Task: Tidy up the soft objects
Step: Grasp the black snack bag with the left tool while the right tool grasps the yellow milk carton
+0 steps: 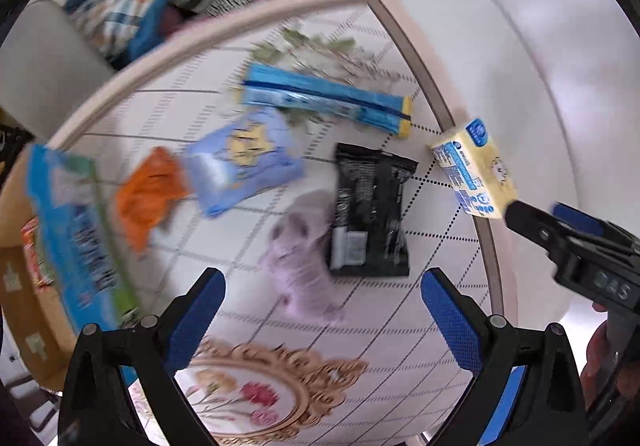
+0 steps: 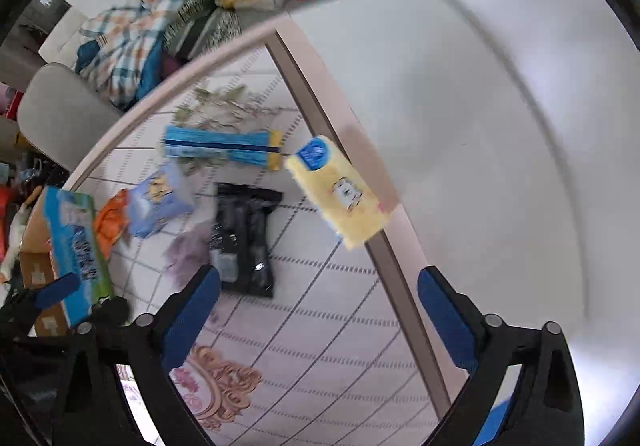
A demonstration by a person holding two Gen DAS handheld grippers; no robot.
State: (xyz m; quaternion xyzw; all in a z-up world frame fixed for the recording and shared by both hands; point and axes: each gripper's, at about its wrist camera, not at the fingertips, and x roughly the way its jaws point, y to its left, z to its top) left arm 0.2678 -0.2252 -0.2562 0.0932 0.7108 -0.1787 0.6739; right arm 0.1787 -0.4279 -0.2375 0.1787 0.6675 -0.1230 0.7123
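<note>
Yellow pack (image 1: 476, 170) sits right of the black pack (image 1: 370, 214), at the rim of the patterned surface (image 1: 400, 326). One tip of the right tongs (image 2: 318, 274) looks to touch it. Those tongs are spread wide and grip nothing, and I cannot tell whether the yellow pack is resting or off the surface. The left tongs (image 1: 323, 274) hang released, near and just below the black pack. A lilac toy (image 1: 300, 266) lies against the black pack's left side. A long blue pack (image 1: 324, 98) lies beyond it. A pale blue pouch (image 1: 244, 162), an orange cloth (image 1: 150, 194) and a blue box (image 1: 76, 234) lie further left.
</note>
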